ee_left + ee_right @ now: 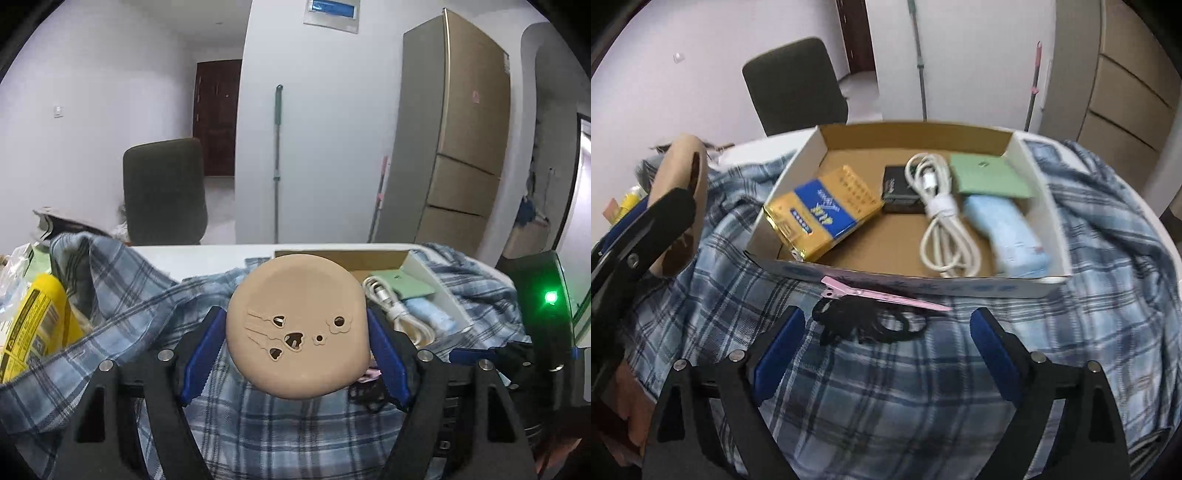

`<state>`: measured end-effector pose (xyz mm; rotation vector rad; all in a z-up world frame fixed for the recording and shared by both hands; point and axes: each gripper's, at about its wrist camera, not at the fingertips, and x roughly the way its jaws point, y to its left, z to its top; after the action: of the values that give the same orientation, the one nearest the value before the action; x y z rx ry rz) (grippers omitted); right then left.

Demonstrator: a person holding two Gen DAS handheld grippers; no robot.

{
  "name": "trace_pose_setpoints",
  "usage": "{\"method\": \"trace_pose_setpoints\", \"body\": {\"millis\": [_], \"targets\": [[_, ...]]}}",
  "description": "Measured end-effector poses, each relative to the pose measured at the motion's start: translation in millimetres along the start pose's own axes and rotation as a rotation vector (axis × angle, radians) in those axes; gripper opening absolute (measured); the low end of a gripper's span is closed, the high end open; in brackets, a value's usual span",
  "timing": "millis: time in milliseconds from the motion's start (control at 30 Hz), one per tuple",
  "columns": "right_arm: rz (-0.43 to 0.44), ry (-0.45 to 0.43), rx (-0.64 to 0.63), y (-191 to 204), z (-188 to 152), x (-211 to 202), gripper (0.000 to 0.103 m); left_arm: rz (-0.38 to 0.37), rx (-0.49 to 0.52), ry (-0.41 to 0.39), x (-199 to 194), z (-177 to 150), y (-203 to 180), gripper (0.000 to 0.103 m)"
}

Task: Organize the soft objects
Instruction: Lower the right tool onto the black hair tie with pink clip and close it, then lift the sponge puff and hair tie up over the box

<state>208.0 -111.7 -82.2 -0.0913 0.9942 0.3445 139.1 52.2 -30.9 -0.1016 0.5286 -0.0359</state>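
on the blue plaid cloth (886,387) that covers the table sits an open cardboard box (1027,155), and everything else can be placed from that box. inside it, at the left end, lies a gold and blue packet (820,214); beside that a small black box (899,192), then a coiled white cable (942,218), and at the right end a green card (991,177) lying partly over a pale blue pack (1015,236). just outside the box's near wall, on the cloth, rest a pink hair clip (882,293) and a tangle of black hair ties (868,323), the clip touching the top of the tangle.

left of the box, the left gripper (297,349) is raised above the cloth and pinches a tan round soft piece (297,328) with heart and flower cut-outs between its blue pads (203,354); in the right wrist view the same piece appears edge-on beside the box's left end. the right gripper (886,354) hangs on the near side of the box, its fingers spread wide with nothing between them, the hair ties lying just ahead of the gap.

far left of the box a yellow packet (33,328) lies at the cloth's edge. beyond the box stand a dark chair (796,85), a mop handle (277,162) against the white wall, and a gold fridge (461,140).
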Motion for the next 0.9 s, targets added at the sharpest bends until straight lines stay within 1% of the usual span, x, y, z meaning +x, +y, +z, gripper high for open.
{"method": "trace_pose_setpoints", "body": {"millis": [100,233,267,300,367,400,433,500,533,600,700,900], "targets": [[-0.003,0.014,0.005,7.5,2.3,14.2,0.09,0.006,-0.003,0.017,5.3,-6.6,6.0,0.078],[-0.016,0.013,-0.004,7.9,0.7,23.4,0.09,-0.011,-0.015,0.03,8.7,-7.6,7.8,0.078],[-0.022,0.013,-0.01,9.1,0.8,26.1,0.087,-0.009,-0.01,0.028,8.1,-8.1,6.9,0.078],[-0.032,0.01,-0.014,7.7,-0.5,27.1,0.072,-0.01,-0.005,0.027,7.7,-8.4,6.1,0.078],[-0.038,0.021,-0.019,8.2,-1.3,30.8,0.06,-0.018,-0.005,0.034,7.4,-8.9,4.5,0.078],[-0.024,0.028,-0.01,6.6,-1.9,30.4,0.05,-0.023,-0.009,0.036,7.3,-9.0,4.8,0.078],[-0.006,0.029,0.005,5.2,-2.1,29.8,0.045,-0.026,-0.011,0.035,7.5,-9.4,5.3,0.078],[0.0,0.029,0.015,2.8,-3.3,27.8,0.03,-0.025,-0.011,0.03,6.7,-9.4,4.8,0.078],[-0.006,0.022,0.009,3.3,-3.2,25.1,0.028,-0.025,-0.01,0.027,5.7,-9.4,4.5,0.078],[-0.002,0.002,0.005,-0.5,-6.8,14.2,0.016,-0.028,-0.008,0.021,5.0,-9.2,3.2,0.078],[0.002,-0.037,0.006,-2.6,-8.8,-1.5,0.015,-0.038,0.001,0.006,1.7,-8.2,0.8,0.078],[0.022,-0.117,0.014,-12.7,-11.3,-37.1,0.015,-0.056,0.022,-0.035,-11.9,-3.6,-5.4,0.079]]}}
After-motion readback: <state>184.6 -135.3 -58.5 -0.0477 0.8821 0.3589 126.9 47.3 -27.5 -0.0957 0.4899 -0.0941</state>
